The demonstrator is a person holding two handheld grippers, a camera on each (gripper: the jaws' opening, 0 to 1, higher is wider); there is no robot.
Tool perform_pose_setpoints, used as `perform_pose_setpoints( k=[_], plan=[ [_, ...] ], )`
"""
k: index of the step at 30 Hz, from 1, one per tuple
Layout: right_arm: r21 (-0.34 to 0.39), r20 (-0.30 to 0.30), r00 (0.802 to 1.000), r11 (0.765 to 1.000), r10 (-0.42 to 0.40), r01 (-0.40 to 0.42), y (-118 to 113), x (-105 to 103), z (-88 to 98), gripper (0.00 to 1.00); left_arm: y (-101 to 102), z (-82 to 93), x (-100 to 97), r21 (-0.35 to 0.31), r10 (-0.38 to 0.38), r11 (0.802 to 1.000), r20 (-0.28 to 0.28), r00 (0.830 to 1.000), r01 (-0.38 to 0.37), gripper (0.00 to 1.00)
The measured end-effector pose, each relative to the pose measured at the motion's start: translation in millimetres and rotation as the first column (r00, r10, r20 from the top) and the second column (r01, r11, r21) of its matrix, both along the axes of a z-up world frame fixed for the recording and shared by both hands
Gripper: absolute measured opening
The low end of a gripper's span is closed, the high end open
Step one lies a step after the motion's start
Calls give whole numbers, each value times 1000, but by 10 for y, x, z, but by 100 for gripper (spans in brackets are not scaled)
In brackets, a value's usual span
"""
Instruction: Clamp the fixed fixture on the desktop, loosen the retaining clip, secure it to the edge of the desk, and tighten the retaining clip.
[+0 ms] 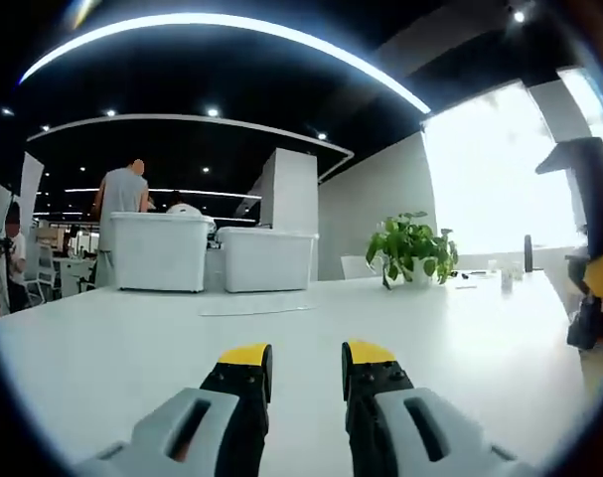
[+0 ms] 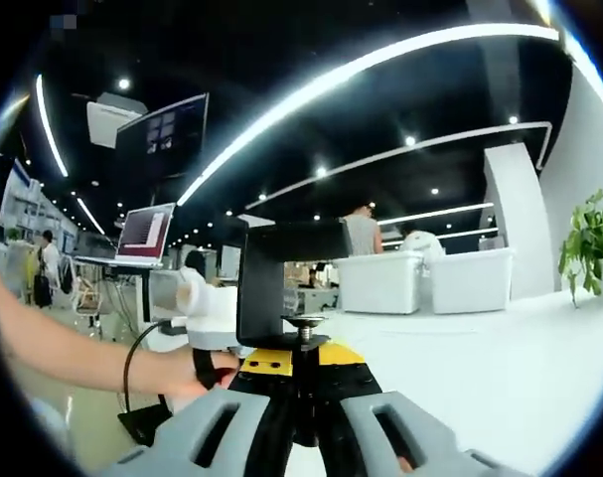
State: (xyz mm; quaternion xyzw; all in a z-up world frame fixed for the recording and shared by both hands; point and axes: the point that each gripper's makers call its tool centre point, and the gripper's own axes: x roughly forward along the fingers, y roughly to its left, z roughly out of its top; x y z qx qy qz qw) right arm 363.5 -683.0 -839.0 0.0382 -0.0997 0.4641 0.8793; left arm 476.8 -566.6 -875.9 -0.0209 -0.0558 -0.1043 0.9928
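Right hand-held gripper grips black fixture, screw half-hidden; left gapes.

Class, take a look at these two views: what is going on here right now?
A person is working at a white desk with a hand-held gripper in each hand. The right gripper is shut on a black clamp, holding it upright by its screw end, with the person's hand just beside it. The left gripper hangs over the bare desktop with its jaws apart, holding nothing. Two white bins and a potted plant stand further back.
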Motion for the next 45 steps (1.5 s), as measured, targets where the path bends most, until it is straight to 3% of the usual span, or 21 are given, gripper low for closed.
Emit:
perform_pose_setpoints(
  k=[16, 23, 27, 45],
  plan=[
    [-3, -14, 998, 998, 69, -69, 36, -489, -261, 4, -23, 39, -278, -18, 9, 1000, 23, 1000, -8, 29],
    [-3, -34, 996, 996, 85, -86, 40, -604, -414, 4, -74, 53, -390, -13, -5, 1000, 32, 999, 5, 29],
    [-2, -48, 994, 995, 95, -95, 69, -647, -495, 4, -100, 14, -388, 1, -6, 1000, 10, 1000, 6, 29],
    [8, -57, 990, 991, 132, -132, 53, -921, -810, 4, -139, 113, -667, -22, -18, 1000, 58, 998, 19, 29]
  ],
)
